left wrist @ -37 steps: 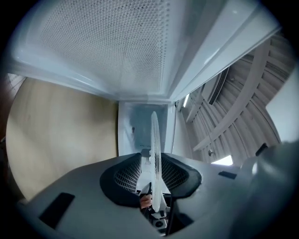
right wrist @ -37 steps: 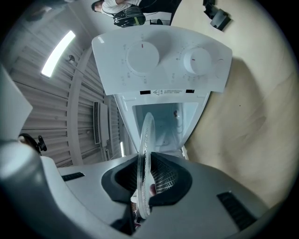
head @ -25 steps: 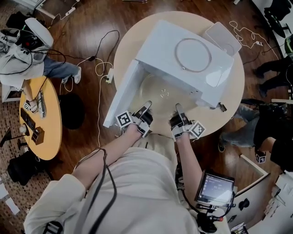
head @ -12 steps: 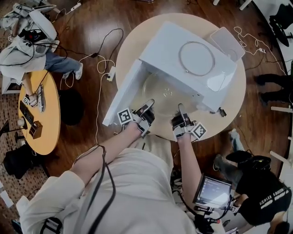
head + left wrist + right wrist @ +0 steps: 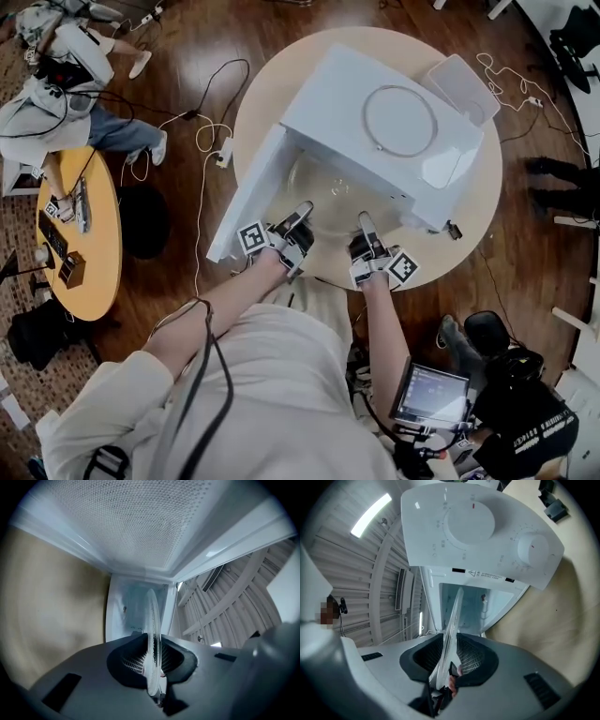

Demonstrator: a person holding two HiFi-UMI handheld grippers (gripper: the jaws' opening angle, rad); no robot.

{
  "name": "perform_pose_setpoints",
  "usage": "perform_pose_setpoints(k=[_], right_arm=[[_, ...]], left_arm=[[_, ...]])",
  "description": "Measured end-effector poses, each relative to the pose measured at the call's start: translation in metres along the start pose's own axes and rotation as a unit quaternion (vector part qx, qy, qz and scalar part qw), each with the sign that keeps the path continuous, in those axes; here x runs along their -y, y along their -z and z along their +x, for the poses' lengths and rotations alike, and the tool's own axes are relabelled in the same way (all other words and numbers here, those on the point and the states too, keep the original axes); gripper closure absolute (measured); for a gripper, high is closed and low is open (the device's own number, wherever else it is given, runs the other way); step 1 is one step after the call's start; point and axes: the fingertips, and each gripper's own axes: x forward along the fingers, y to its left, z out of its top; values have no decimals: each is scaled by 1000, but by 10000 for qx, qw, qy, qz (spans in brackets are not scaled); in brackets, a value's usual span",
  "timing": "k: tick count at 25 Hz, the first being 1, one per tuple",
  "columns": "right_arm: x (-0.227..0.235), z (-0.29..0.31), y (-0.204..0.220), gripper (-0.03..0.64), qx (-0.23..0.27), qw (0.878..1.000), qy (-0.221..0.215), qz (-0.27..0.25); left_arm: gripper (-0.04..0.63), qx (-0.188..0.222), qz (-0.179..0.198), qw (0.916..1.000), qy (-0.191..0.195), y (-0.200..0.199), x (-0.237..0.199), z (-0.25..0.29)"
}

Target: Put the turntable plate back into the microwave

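Head view: turntable plate is inside the open microwave, lying level in the cavity mouth. The door hangs open at the left, and the whole unit stands on the round tabletop. You've got both claws at the plate's near rim, left claw and right claw, both pointing in level.

What changed is the right claw. Its jaws have just been opening, and the right gripper view shows the rim still between the pads but no longer pinched. Left gripper view: the left claw is closed on the rim, glass edge-on between the pads. The plate looks about where it was a second ago, and your hands have barely shifted.

My read is that the plate is in and you've started letting go, right side first. I can't tell whether it's seated on the hub. The risk is that the left side alone tilts it, so free the left claw and back both straight out.
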Motion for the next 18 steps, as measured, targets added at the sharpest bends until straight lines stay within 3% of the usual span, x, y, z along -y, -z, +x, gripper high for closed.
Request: perform_pose_setpoints(k=[6, 18], right_arm=[[-3, 2, 25, 525, -189, 9997, 20, 141], [14, 10, 20, 526, 57, 9994, 267, 220]], left_arm=[[563, -7, 56, 10000, -53, -5, -2, 9], [563, 38, 201, 9998, -77, -15, -10, 25]])
